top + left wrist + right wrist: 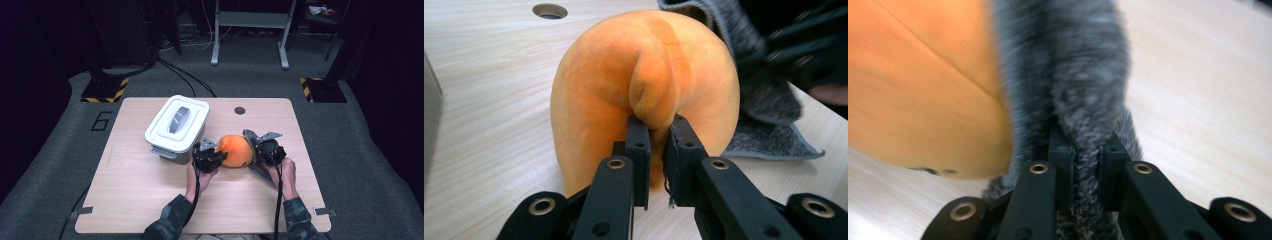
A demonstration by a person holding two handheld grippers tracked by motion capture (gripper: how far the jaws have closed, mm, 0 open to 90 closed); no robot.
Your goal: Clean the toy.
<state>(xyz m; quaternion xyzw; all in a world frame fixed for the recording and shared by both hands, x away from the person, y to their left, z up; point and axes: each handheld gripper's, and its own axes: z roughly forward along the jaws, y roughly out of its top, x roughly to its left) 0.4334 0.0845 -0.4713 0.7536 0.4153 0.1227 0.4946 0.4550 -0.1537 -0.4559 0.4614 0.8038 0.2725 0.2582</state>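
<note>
Two claws pinch one fuzzy orange plush [235, 150], grey-trimmed.

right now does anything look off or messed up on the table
Nothing is spilled or broken. One oddity: the orange plush toy is pinched at a fold by the left tool, while the right tool clamps its grey fuzzy part. The white lidded container sits closed.

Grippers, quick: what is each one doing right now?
Left gripper: jaws shut on a fold of the orange plush toy.
Right gripper: jaws shut on the grey fuzzy cloth.
</note>
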